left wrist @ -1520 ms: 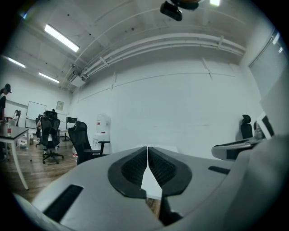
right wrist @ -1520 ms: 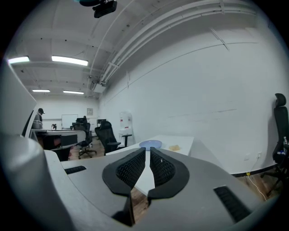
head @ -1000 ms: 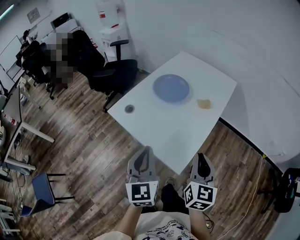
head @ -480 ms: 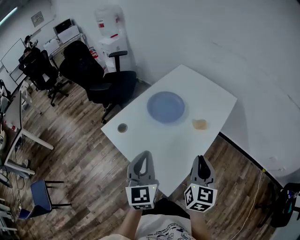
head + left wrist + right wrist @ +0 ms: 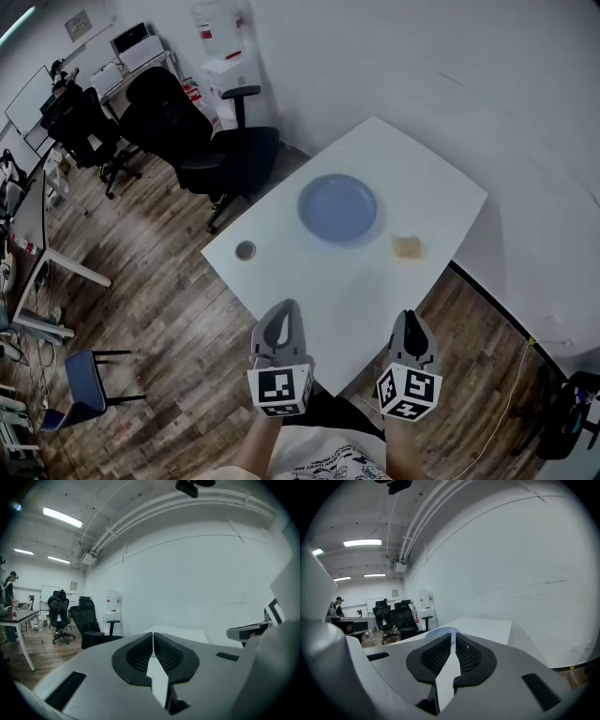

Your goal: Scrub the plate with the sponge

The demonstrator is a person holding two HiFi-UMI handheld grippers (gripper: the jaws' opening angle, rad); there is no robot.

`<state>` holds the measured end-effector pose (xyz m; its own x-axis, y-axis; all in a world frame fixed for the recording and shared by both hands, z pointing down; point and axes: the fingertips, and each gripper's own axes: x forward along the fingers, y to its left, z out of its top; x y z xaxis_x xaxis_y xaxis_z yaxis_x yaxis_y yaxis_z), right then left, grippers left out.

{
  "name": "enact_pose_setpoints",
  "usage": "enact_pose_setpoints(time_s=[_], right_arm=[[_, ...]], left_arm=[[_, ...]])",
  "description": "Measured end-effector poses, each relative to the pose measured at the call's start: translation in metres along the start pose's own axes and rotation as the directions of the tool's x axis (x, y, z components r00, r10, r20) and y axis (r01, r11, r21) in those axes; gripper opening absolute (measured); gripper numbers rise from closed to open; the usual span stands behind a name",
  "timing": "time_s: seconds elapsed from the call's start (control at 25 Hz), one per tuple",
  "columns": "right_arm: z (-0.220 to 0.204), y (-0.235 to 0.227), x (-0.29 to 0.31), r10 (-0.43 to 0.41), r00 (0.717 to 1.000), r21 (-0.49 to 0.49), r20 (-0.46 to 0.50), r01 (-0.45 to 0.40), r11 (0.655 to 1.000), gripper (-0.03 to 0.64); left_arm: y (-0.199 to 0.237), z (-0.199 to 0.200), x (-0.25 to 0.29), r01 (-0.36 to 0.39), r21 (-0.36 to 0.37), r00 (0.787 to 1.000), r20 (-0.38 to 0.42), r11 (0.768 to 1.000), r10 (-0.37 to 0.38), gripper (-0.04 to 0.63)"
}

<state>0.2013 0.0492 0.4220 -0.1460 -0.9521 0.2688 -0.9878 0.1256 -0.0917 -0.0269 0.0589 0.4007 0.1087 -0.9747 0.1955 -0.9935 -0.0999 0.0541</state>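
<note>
Left tongs [image 5: 287, 309], right tongs [image 5: 410, 319] closed, empty, sponge [image 5: 406, 247] only in head view

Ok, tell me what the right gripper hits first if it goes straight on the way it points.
The right gripper seems tilted slightly down, so probably the bare white table top, short of the blue plate showing just over its shut jaws. Depth is unclear; the sponge might come first.

Cool, even brightness from ceiling strip lights [image 5: 62, 517]; heavy fisheye curvature, dark vignetted corners
</note>
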Motion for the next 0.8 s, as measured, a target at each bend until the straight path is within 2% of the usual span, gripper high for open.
enact_pose_setpoints(time_s=[0.52, 0.8], right_arm=[[-0.009, -0.022, 0.053, -0.066, 0.996, -0.032, -0.063, 0.064, 0.997, 0.043], [-0.016, -0.030, 0.091, -0.101, 0.985, -0.048, -0.139, 0.095, 0.994, 0.043]], left_arm=[[0.014, -0.014, 0.065, 0.079, -0.011, 0.995, -0.054, 0.997, -0.080, 0.015], [0.029, -0.023, 0.116, 0.136, -0.020, 0.985, -0.107, 0.991, -0.137, 0.015]])
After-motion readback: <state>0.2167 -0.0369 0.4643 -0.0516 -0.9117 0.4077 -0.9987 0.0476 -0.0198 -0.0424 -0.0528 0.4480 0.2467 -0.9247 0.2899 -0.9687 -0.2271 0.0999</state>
